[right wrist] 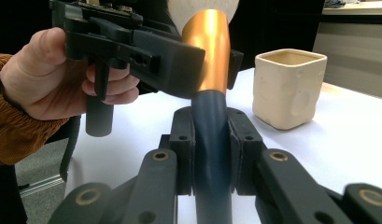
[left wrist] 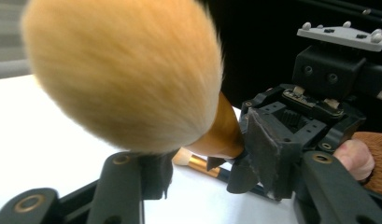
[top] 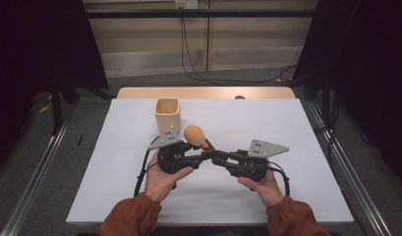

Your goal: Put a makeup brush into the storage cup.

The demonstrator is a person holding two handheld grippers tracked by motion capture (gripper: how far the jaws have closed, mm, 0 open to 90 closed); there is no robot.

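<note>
Spanning the gap between the two grippers, a makeup brush (top: 197, 137) hangs above the middle of the white table (top: 287, 128), its fluffy orange head tilted up and away from the person. Its dark handle (right wrist: 211, 154) sits clamped between the pads of the right gripper (top: 223, 158), whose jaws press on it from both sides. The copper ferrule (right wrist: 212, 51) just above the handle lies between the jaws of the left gripper (top: 198, 156); they stand part-way closed around it, one pad against the metal, though I cannot tell whether both pads press. Both grippers point toward each other, nearly tip to tip, each held in a hand with a rust-brown sleeve (top: 132, 219). Behind the brush head, near the left gripper's grey plate, stands a cream square cup (top: 167, 113), upright and apart from the brush.
</note>
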